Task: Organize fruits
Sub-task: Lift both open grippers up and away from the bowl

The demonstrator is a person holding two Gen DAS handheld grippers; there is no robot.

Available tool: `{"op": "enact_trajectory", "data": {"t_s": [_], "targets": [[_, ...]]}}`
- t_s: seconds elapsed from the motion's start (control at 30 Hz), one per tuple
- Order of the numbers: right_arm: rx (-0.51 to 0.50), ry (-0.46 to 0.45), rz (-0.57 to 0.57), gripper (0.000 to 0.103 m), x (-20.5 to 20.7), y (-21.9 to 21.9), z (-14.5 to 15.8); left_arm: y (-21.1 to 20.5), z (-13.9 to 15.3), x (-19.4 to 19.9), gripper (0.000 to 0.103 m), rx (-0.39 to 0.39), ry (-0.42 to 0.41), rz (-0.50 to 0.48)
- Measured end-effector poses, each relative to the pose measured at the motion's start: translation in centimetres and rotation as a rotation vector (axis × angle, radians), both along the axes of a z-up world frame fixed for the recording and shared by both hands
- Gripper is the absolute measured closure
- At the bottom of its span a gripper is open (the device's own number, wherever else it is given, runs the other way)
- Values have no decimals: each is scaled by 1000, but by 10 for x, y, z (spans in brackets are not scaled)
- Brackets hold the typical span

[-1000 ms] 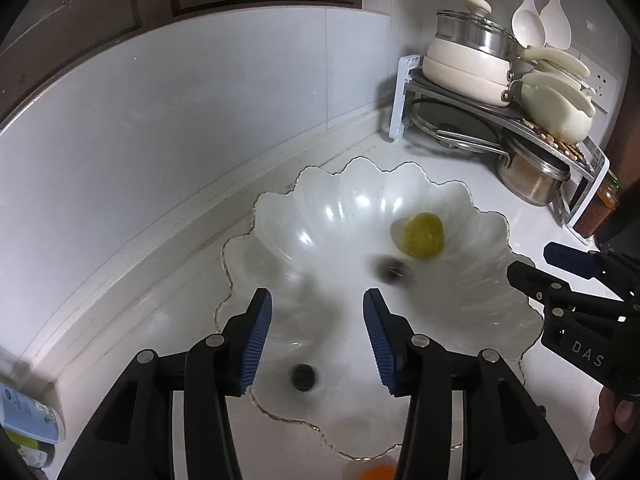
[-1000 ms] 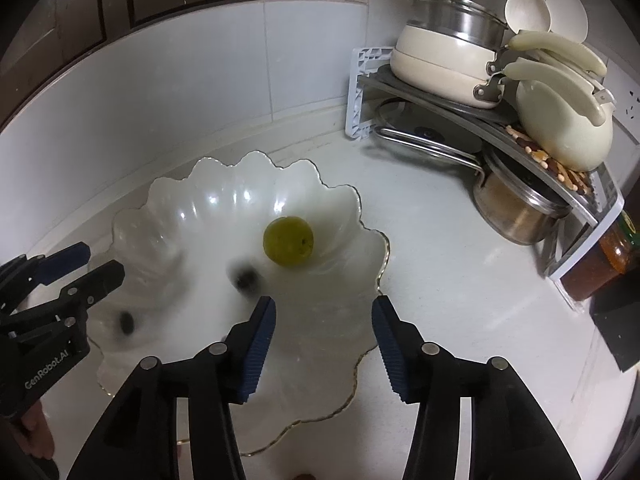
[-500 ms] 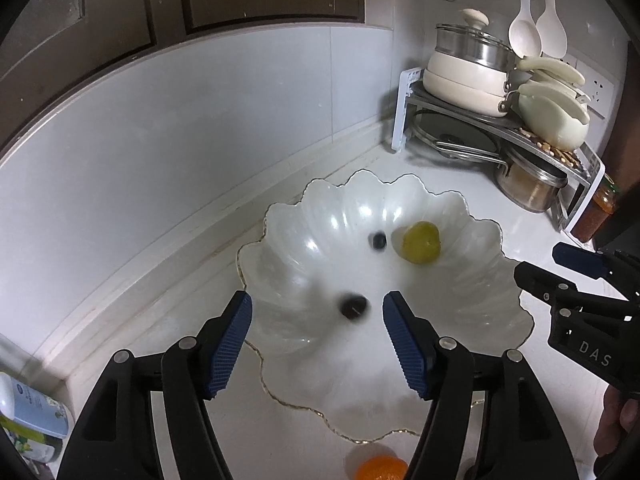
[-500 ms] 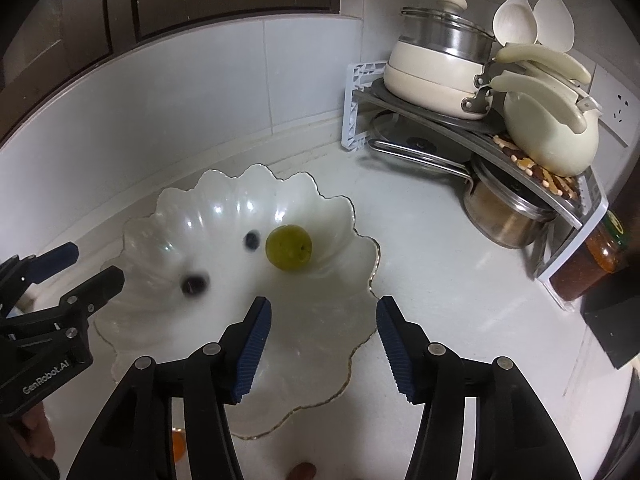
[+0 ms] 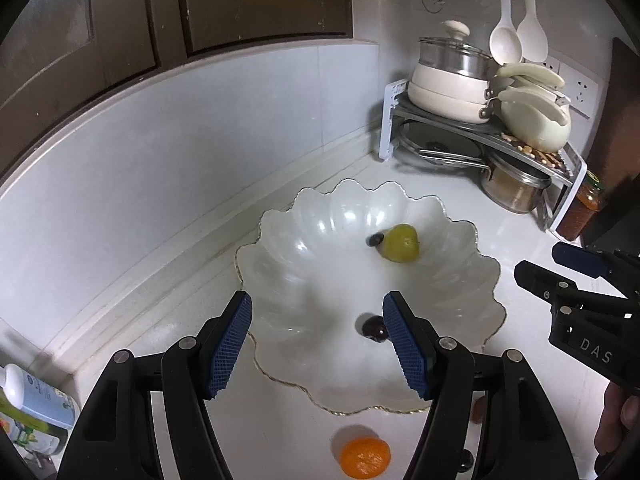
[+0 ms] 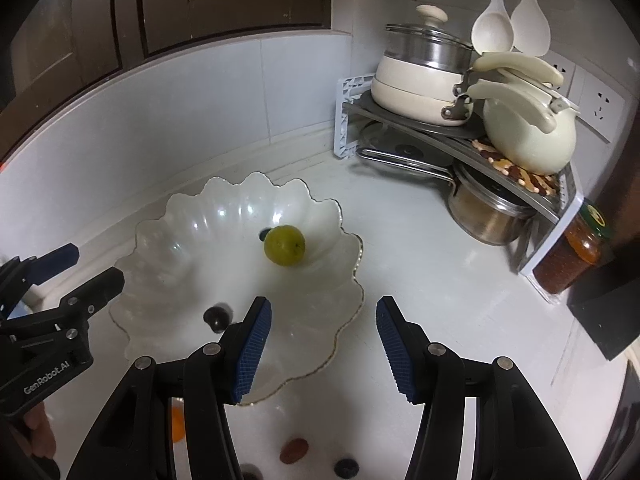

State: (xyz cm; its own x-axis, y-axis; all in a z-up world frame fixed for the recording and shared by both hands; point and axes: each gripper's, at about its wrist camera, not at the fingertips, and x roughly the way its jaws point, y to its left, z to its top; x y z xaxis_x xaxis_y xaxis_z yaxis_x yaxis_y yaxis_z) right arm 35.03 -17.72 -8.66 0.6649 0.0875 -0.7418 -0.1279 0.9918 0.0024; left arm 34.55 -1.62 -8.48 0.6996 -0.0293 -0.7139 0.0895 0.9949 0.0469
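A white scalloped bowl sits on the counter. In it lie a yellow-green fruit, a small dark fruit touching its far side, and a dark plum-like fruit near the front. An orange lies on the counter in front of the bowl. A reddish fruit and a dark fruit lie nearby. My left gripper is open and empty above the bowl's near rim. My right gripper is open and empty over the bowl's right edge.
A corner rack holds pots, pans and a pale kettle at the back right. A steel pot stands beneath it and a jar beside it. A bottle stands at the far left. The tiled wall runs behind the bowl.
Both grippers have pulled back and up from the bowl. The two dark fruits have rolled inside the bowl: one has stopped against the yellow-green fruit, the other near the front. The orange has come into view.
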Motion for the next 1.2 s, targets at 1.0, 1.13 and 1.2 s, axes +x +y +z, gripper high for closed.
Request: {"op": "enact_trajectory", "data": {"t_s": [1.0, 1.13, 1.2], "targets": [[26, -39, 7, 47, -56, -18, 20, -12, 23, -64, 36, 24, -43, 8], [33, -38, 14, 47, -63, -17, 20, -9, 25, -73, 36, 30, -50, 14], [35, -37, 19, 47, -67, -15, 20, -7, 25, -79, 36, 31, -53, 19]]}}
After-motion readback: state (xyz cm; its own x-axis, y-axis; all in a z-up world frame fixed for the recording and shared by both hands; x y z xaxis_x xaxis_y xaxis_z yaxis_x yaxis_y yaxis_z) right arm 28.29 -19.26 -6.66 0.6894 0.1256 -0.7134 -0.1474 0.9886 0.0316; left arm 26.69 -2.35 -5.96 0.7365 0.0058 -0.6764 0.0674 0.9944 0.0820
